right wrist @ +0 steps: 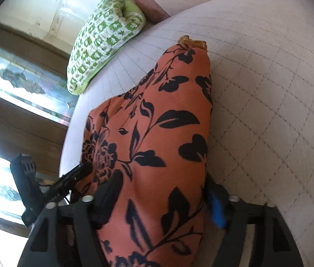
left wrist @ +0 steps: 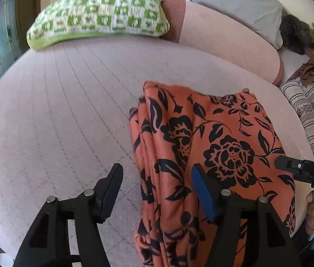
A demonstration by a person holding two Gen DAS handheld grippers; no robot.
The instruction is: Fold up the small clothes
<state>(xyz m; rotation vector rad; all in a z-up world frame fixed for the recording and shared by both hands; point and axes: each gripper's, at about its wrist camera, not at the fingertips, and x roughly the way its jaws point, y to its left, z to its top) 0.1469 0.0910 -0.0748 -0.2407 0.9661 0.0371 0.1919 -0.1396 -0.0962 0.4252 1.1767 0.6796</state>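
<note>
An orange garment with a black flower print (left wrist: 203, 146) lies folded in layers on the pale pink quilted bed (left wrist: 57, 115). My left gripper (left wrist: 157, 175) is open, its fingers straddling the garment's left folded edge, just above it. My right gripper shows in the left wrist view (left wrist: 290, 166) at the garment's right edge. In the right wrist view the garment (right wrist: 157, 133) fills the gap between the fingers of my right gripper (right wrist: 163, 189), which stand wide apart around the fabric. The left gripper (right wrist: 77, 175) shows there at the garment's far side.
A green and white checked pillow (left wrist: 99, 15) lies at the head of the bed, also in the right wrist view (right wrist: 103, 46). A pink bolster (left wrist: 223, 37) lies behind the garment. Striped bedding (left wrist: 305, 102) and a pile of clothes (left wrist: 299, 33) are at the right.
</note>
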